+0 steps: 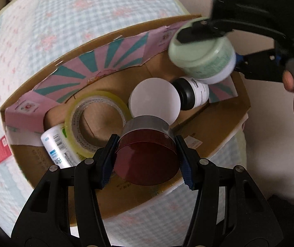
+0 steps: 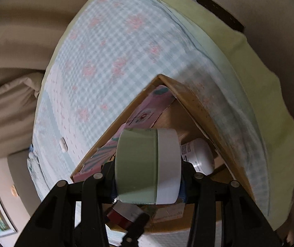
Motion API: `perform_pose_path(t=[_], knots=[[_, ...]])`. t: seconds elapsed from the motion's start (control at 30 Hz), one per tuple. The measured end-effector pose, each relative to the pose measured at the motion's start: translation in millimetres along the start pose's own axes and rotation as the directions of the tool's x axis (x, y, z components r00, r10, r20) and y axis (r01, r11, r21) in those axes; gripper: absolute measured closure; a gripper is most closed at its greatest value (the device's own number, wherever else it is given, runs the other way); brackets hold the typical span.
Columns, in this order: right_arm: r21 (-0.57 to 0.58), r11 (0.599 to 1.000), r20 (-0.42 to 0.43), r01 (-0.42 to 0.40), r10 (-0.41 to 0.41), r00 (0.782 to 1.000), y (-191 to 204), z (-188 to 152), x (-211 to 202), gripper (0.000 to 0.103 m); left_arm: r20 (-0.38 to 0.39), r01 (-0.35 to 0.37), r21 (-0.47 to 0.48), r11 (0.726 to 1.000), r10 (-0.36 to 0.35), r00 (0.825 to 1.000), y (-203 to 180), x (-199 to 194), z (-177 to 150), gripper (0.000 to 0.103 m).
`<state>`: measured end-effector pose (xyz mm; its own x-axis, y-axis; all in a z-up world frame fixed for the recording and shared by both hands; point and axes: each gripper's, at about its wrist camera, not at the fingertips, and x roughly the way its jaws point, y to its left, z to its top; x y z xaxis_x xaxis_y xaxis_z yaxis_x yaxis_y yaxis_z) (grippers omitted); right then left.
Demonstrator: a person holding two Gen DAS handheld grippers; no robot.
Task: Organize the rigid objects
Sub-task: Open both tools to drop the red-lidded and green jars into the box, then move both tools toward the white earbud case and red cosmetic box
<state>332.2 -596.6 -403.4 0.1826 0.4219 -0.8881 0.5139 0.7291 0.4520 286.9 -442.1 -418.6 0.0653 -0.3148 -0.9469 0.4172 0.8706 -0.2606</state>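
Note:
My left gripper (image 1: 147,160) is shut on a dark red round tin with a grey band (image 1: 147,154) and holds it over the near side of an open cardboard box (image 1: 219,127). My right gripper (image 2: 148,177) is shut on a pale green jar with a white lid (image 2: 145,164), held on its side above the box's far right corner; the jar also shows in the left wrist view (image 1: 202,51). The red tin (image 2: 124,216) shows below the jar in the right wrist view.
Inside the box lie a clear tape roll (image 1: 97,119), a white round lid (image 1: 155,100), a black-and-white bottle (image 1: 194,92) and a white barcode bottle (image 1: 58,148). A pink and teal paper (image 1: 97,61) lines the far wall. The box stands on a checked blanket (image 1: 64,20).

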Motion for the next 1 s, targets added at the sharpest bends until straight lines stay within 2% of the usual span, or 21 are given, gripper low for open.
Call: perform_pose_path(t=[0.03,0.07,0.1,0.13,0.17,0.2,0.23,0.3,0.43,0.73,1.0], knots=[[0.018,1.000,-0.006,-0.007,0.007,1.000,-2,1,2,0.062,-0.002,-0.012,0.011,1.000,0.012,1.000,-2,0,0,0.051],[0.045,0.999,-0.009,-0.020,0.020,1.000,-4,1,5,0.062,-0.004,-0.015,0.020,1.000,0.016,1.000,-4,-1,0,0.041],[0.058,0.998,-0.007,-0.026,0.026,1.000,-4,2,6,0.056,0.005,-0.013,0.027,1.000,0.013,1.000,-4,-4,0,0.029],[0.083,0.996,0.000,-0.035,0.035,0.999,-5,2,6,0.050,0.022,-0.014,0.038,0.999,0.013,1.000,-5,-10,-1,0.001],[0.104,0.994,0.016,-0.040,0.038,0.999,-6,1,4,0.031,0.043,-0.018,0.046,0.999,0.016,0.999,-5,-16,-2,0.000],[0.124,0.992,0.038,-0.037,0.033,0.999,-6,1,1,0.008,0.055,-0.026,0.055,0.998,0.023,0.998,-5,-20,-4,0.000],[0.122,0.992,0.052,-0.030,0.024,0.998,-5,0,-3,0.000,0.061,-0.042,0.062,0.997,0.038,0.997,-3,-24,-6,0.000],[0.080,0.997,0.046,-0.019,0.015,0.999,1,-2,-7,0.000,0.064,-0.058,0.053,0.997,0.055,0.996,3,-27,-8,0.000],[0.001,0.999,0.054,0.049,-0.049,0.997,13,-8,-11,0.000,0.054,-0.046,-0.015,0.999,0.046,0.997,22,-29,-11,0.000],[-0.059,0.991,0.083,0.122,-0.116,0.990,26,-17,-19,0.000,0.080,-0.042,-0.063,0.997,0.047,0.996,34,-55,-13,0.000],[-0.036,0.995,0.106,0.090,-0.086,0.991,31,-33,-39,0.000,0.125,-0.020,-0.089,0.996,0.031,0.992,44,-85,-21,0.000]])
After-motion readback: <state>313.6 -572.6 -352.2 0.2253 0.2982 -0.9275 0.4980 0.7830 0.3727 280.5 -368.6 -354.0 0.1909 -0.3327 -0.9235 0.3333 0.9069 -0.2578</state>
